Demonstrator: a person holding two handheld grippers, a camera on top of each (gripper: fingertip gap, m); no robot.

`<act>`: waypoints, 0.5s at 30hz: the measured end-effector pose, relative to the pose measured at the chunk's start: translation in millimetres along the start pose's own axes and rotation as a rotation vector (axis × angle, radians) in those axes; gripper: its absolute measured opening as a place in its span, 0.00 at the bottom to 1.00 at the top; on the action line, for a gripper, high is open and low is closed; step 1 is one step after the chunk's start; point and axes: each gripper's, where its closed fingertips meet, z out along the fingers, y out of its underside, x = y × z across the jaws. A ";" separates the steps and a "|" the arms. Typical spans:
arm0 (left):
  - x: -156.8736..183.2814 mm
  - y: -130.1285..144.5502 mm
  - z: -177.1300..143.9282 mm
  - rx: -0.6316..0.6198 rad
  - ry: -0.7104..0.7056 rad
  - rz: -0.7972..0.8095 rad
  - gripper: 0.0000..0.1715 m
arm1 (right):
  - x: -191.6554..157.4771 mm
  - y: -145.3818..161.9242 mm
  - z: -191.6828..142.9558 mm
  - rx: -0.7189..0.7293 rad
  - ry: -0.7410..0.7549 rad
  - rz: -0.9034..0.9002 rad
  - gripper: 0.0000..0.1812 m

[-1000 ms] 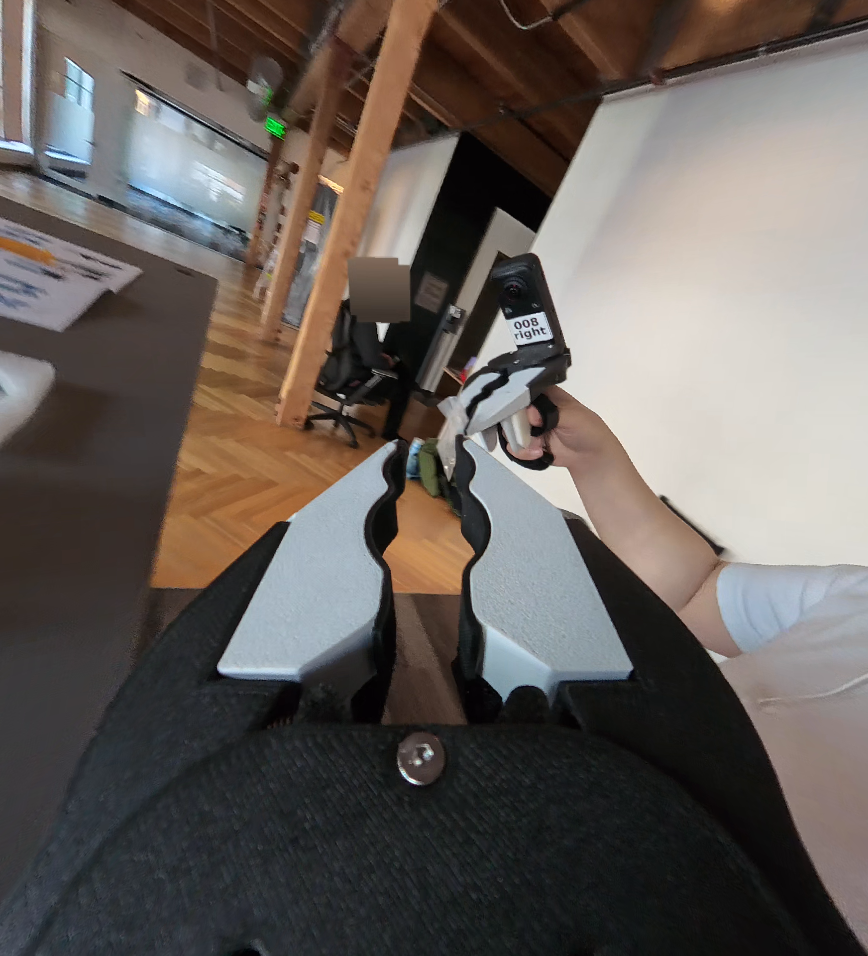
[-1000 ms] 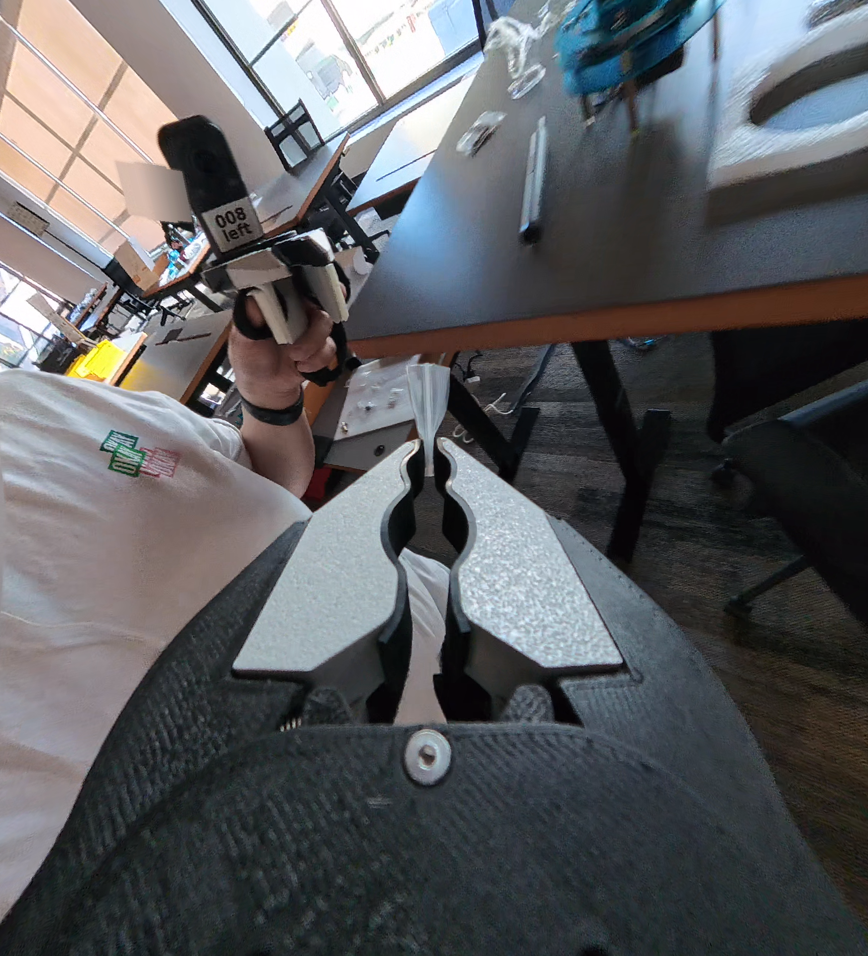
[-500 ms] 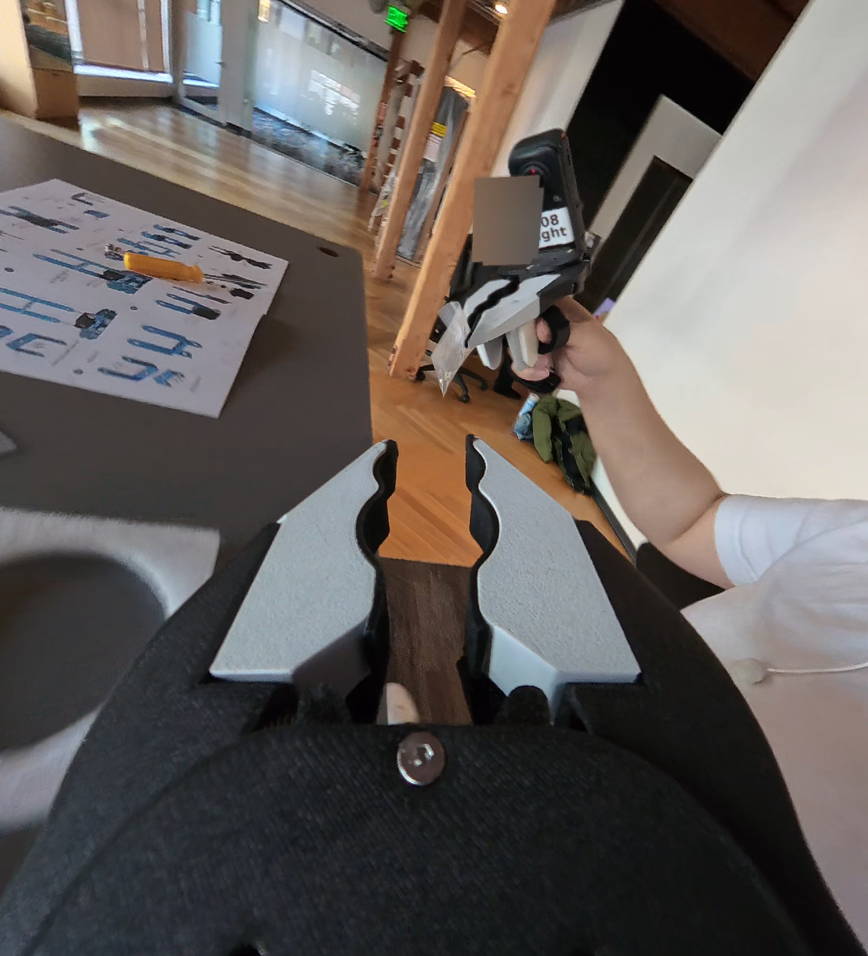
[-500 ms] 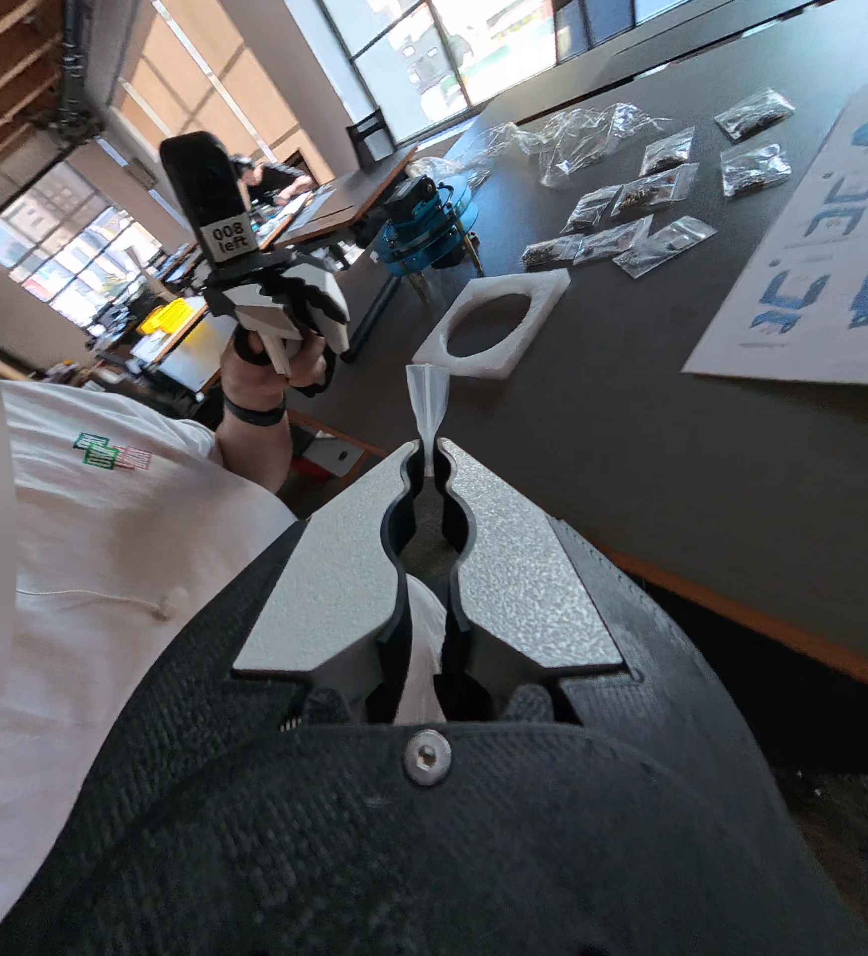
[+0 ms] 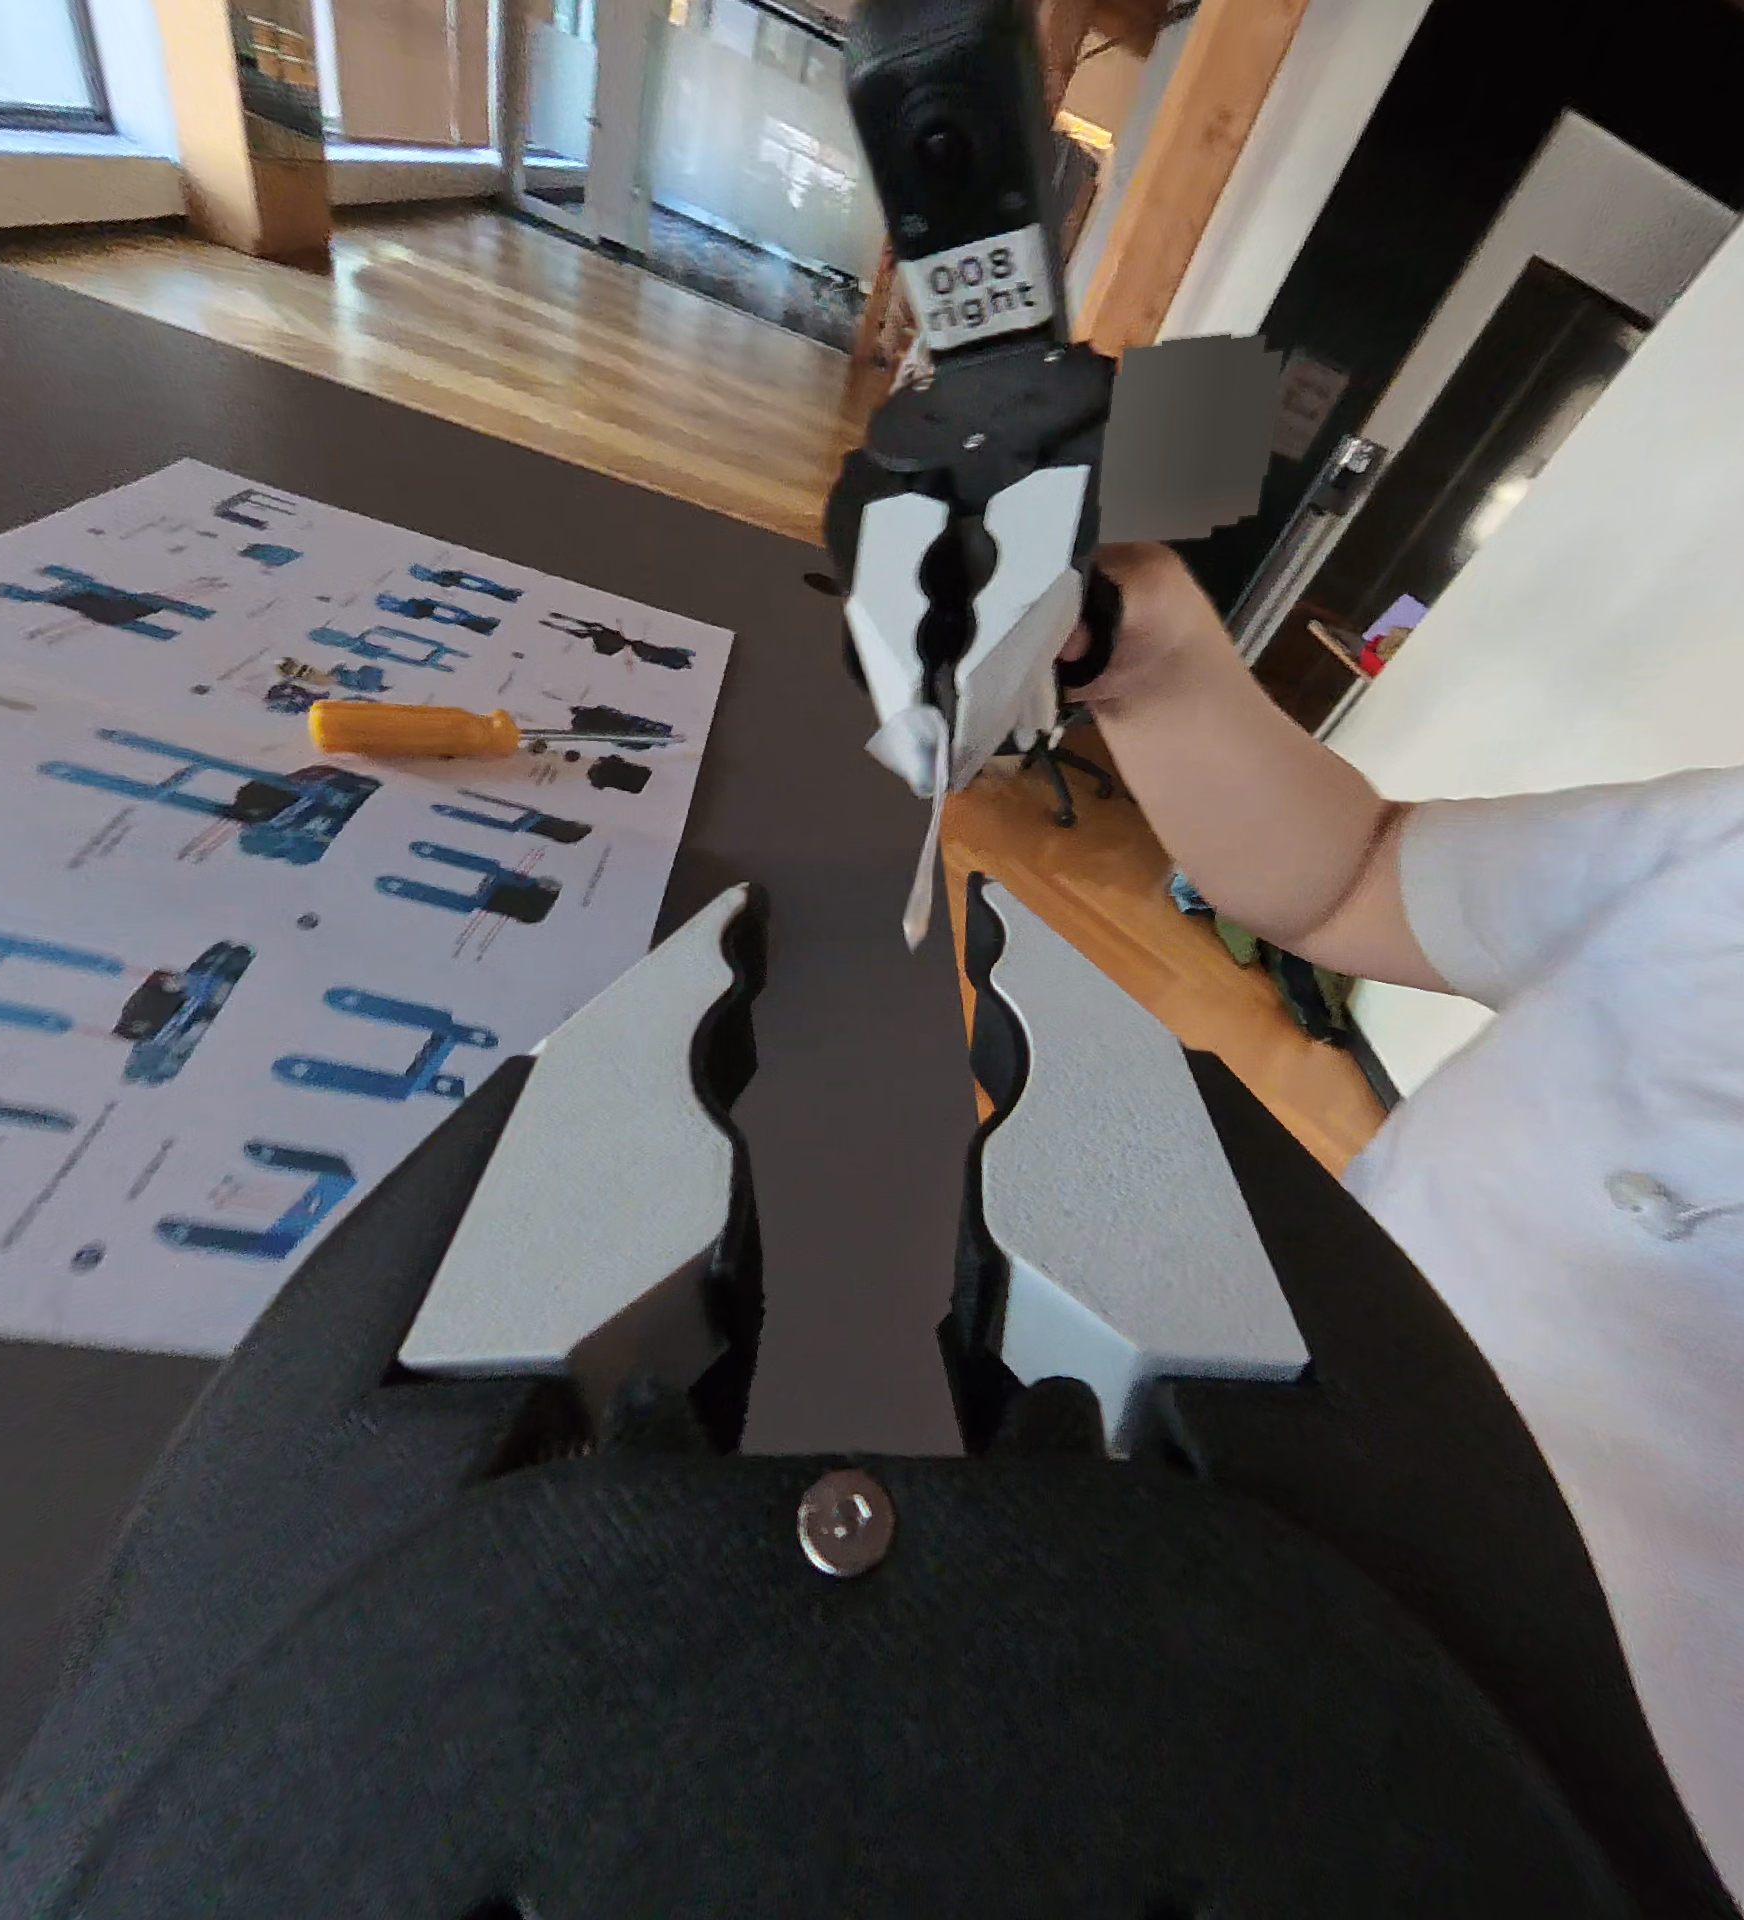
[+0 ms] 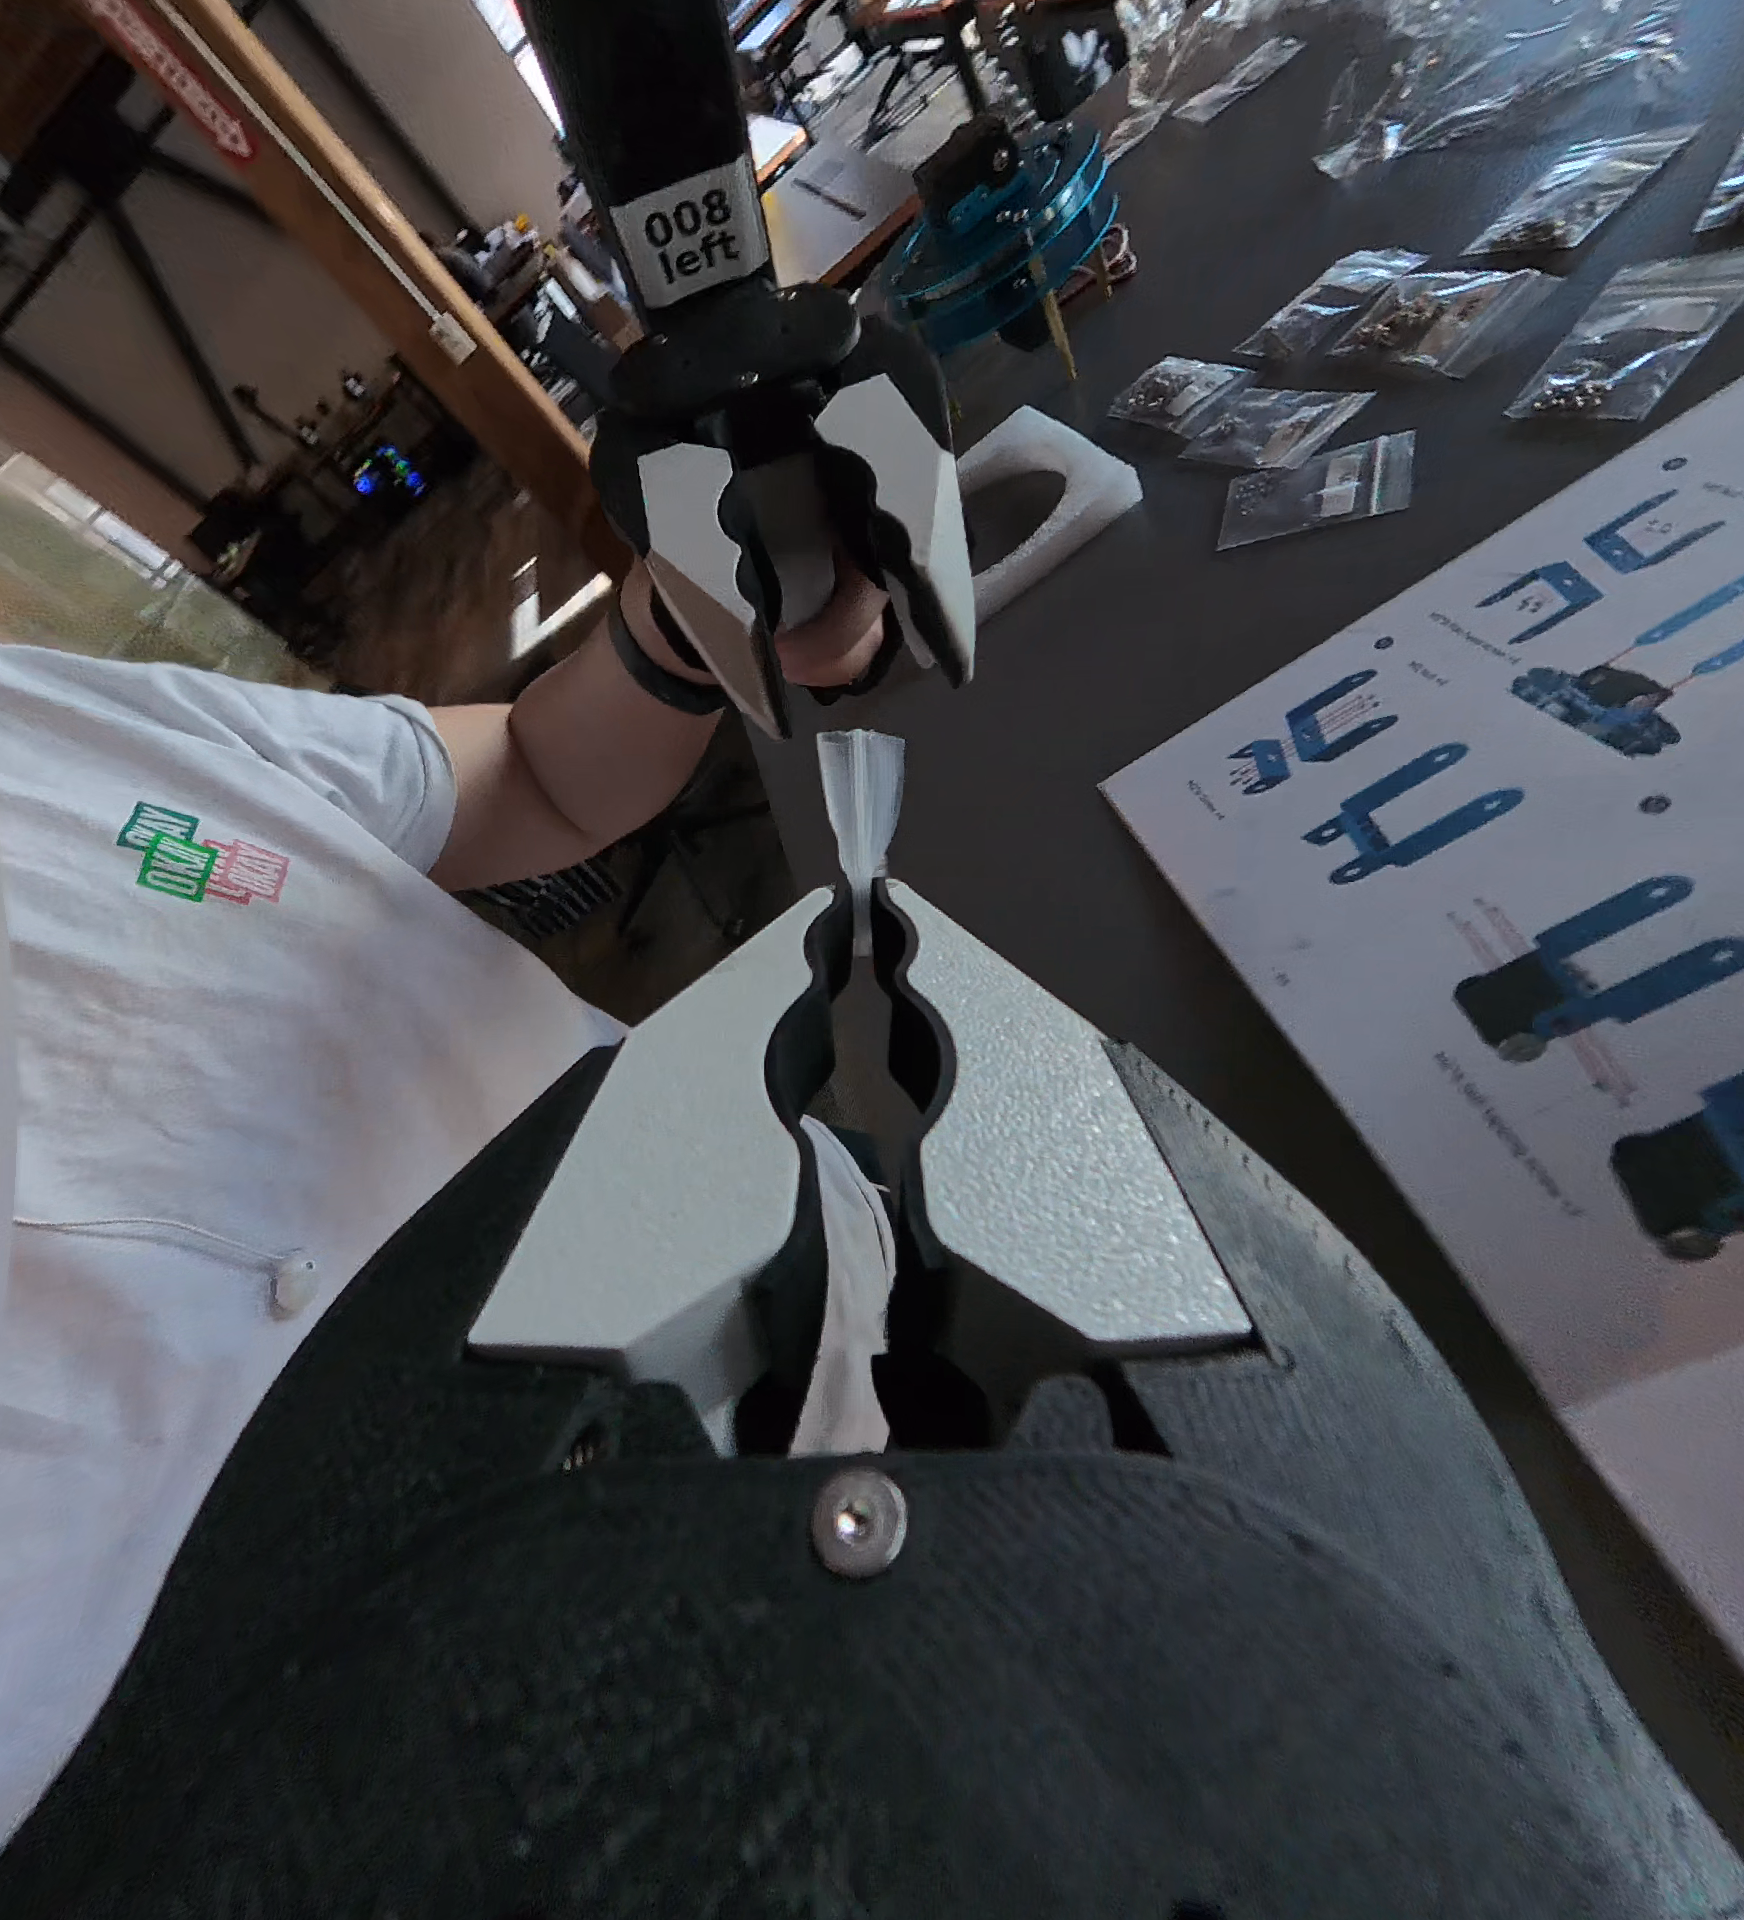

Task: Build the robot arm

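Right gripper has its jaws clamped on a thin clear plastic bag; left gripper jaws apart, facing it just above the bench. I'd line up carefully and pinch the bag's free end.

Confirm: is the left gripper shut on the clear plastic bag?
No: the left gripper stands open with nothing between its fingers, while the right gripper pinches the clear plastic bag.

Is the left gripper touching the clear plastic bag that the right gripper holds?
Apart. In the right wrist view, dark table shows between the open left gripper and the clear plastic bag, which the right gripper pinches.
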 end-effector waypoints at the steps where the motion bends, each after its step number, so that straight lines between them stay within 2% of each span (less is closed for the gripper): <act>1: -2.8 -6.0 4.1 0.018 0.001 -0.001 0.21 | 5.3 -1.9 0.0 -0.020 -0.012 -0.005 0.01; 3: -12.8 -12.8 11.1 0.031 -0.018 0.009 0.21 | 19.2 -2.5 0.3 -0.070 -0.016 -0.032 0.01; 5: -25.4 -4.6 19.5 -0.049 -0.028 0.014 0.19 | 34.1 -3.1 0.6 -0.099 -0.009 -0.060 0.01; 9: -38.6 9.8 30.6 -0.153 0.027 -0.054 0.09 | 51.3 -16.9 3.7 -0.066 -0.058 -0.061 0.01; 10: -38.2 10.9 31.7 -0.162 0.057 -0.066 0.02 | 56.4 -18.4 5.0 -0.073 -0.059 -0.072 0.01; 12: -38.7 8.1 32.1 -0.149 0.091 -0.090 0.00 | 62.2 -21.8 7.9 -0.085 -0.082 -0.095 0.01; 13: -39.3 5.7 31.5 -0.138 0.099 -0.095 0.00 | 62.5 -27.5 8.0 -0.067 -0.107 -0.105 0.04; 15: -42.9 0.5 29.3 -0.126 0.093 -0.078 0.00 | 64.0 -45.0 3.4 -0.011 -0.156 -0.136 0.17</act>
